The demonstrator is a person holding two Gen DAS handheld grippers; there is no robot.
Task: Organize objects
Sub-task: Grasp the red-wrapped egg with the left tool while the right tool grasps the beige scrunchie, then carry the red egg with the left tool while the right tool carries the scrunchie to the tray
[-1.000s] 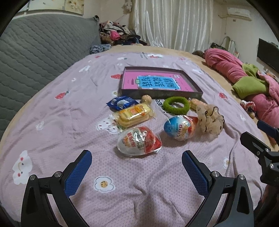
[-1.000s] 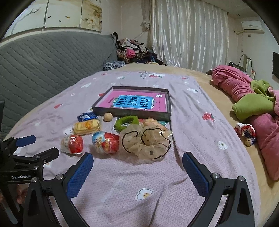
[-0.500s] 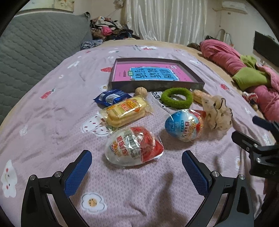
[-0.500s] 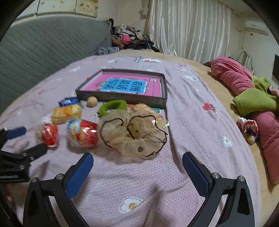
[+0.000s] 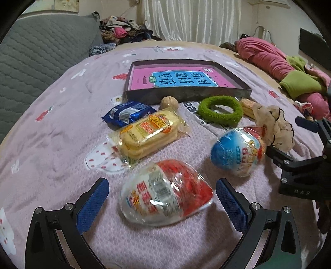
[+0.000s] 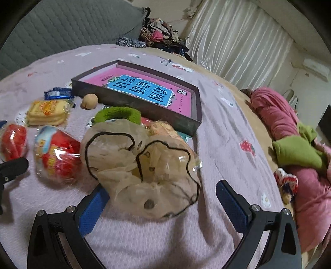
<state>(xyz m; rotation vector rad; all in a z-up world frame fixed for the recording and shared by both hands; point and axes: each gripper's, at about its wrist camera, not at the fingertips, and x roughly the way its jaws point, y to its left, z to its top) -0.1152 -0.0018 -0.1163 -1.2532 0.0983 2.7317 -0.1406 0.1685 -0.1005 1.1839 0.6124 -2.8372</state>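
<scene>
On the purple bedspread a red-and-white wrapped egg [image 5: 166, 191] lies between the spread blue pads of my open left gripper [image 5: 162, 198]. Behind it sit a blue wrapped egg [image 5: 236, 152], a yellow biscuit pack [image 5: 148, 132], a blue snack packet [image 5: 128, 112], a walnut [image 5: 169, 102] and a green fuzzy ring [image 5: 220, 109]. A beige gauze scrunchie [image 6: 142, 165] lies between the fingers of my open right gripper [image 6: 162, 199]; it covers the left pad's tip. A dark shallow box [image 6: 187, 122] with a pink book stands behind the items.
A grey quilted headboard [image 5: 37, 53] rises at the left. Pink and green bedding [image 6: 295, 144] is piled along the bed's right side, with a small toy [image 6: 286, 184] beside it. Clothes are heaped near the curtain [image 5: 192, 18] at the back.
Both grippers have moved forward and lower. The red egg now lies between the left fingers and the scrunchie between the right fingers. Both stay open.
</scene>
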